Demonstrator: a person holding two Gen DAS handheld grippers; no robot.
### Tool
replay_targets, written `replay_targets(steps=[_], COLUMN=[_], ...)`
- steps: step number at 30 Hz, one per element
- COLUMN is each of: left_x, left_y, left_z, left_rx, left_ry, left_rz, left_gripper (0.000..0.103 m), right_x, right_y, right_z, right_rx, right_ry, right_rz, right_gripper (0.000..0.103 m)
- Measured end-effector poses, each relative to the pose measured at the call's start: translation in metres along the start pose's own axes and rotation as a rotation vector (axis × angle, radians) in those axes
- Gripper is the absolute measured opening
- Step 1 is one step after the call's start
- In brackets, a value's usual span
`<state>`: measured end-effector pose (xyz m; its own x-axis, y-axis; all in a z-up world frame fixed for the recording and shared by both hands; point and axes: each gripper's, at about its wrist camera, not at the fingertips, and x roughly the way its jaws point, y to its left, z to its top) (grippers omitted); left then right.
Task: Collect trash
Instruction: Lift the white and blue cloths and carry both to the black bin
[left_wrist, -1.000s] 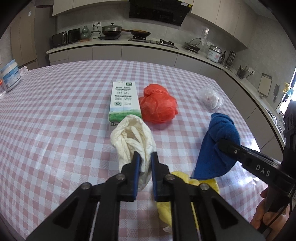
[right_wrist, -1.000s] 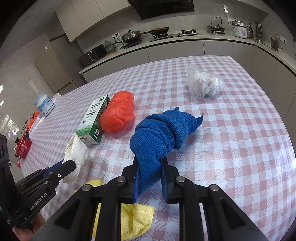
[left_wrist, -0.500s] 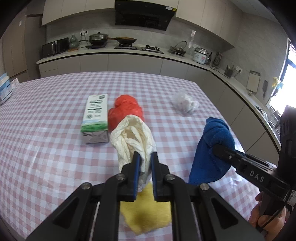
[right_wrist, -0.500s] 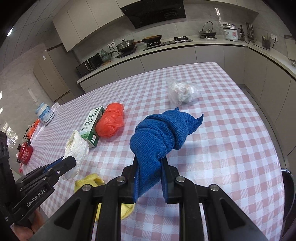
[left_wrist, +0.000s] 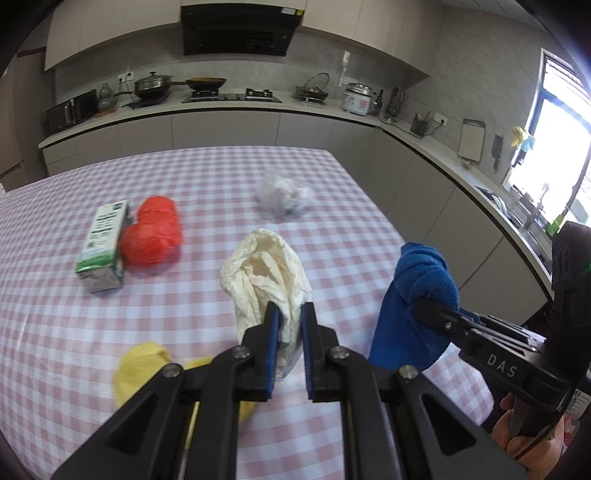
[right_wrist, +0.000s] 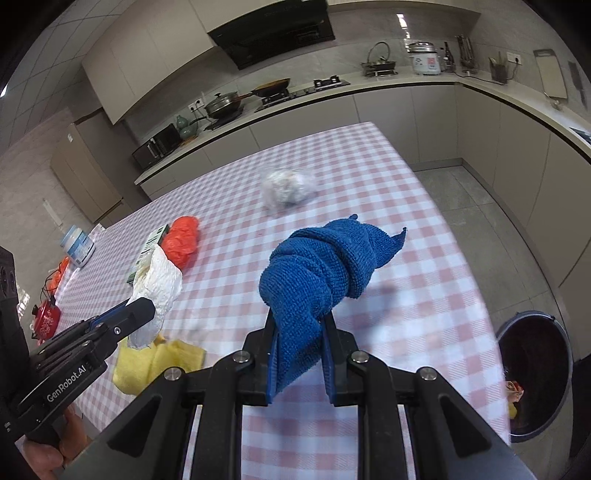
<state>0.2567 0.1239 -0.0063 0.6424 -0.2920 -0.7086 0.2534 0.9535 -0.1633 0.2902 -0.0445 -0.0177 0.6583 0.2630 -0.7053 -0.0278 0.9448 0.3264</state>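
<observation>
- Between the blue pads of the left gripper hung a crumpled white bag, pinched at its lower end and held clear above the bench.
- Beside it, the right gripper was clamped on a bunched blue cloth, also lifted off the checked tablecloth.
- Under the two grippers a yellow cloth lay flat near the bench's near edge.
- Farther back lay a red plastic bag, touching a green-and-white carton on its side.
- Well apart from those, toward the far right of the bench, sat a clear bag of white scraps, blurred.
- On the floor off the bench's right corner stood a dark round bin with some rubbish inside.
- At the lower edge of each view a hand gripped a gripper's handle.
</observation>
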Motion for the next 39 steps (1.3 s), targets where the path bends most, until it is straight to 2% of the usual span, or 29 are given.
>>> replay_targets(steps=[12, 25, 31, 39], left_x=[0.026, 0.066, 0.089, 0.14], left_y=[-0.122, -0.266, -0.309, -0.336], left_z=[-0.005, -0.024, -0.039, -0.064], left_rx=[0.1, 0.232, 0.263, 0.263], left_ry=[0.05, 0.142, 0.197, 0.288], left_rz=[-0.132, -0.283, -0.29, -0.212], left_gripper=[0.013, 0.013, 0.013, 0.014], right_x=[-0.06, -0.115, -0.116, -0.083], right_y=[-0.12, -0.259, -0.307, -0.354], right_z=[-0.007, -0.041, -0.058, -0.076], right_rx=[0.123, 0.254, 0.278, 0.268], right_ry=[-0.032, -0.026, 0.012, 0.116], right_rz=[-0.107, -0.251, -0.286, -0.262], right_gripper=[0.021, 0.021, 0.021, 0.022])
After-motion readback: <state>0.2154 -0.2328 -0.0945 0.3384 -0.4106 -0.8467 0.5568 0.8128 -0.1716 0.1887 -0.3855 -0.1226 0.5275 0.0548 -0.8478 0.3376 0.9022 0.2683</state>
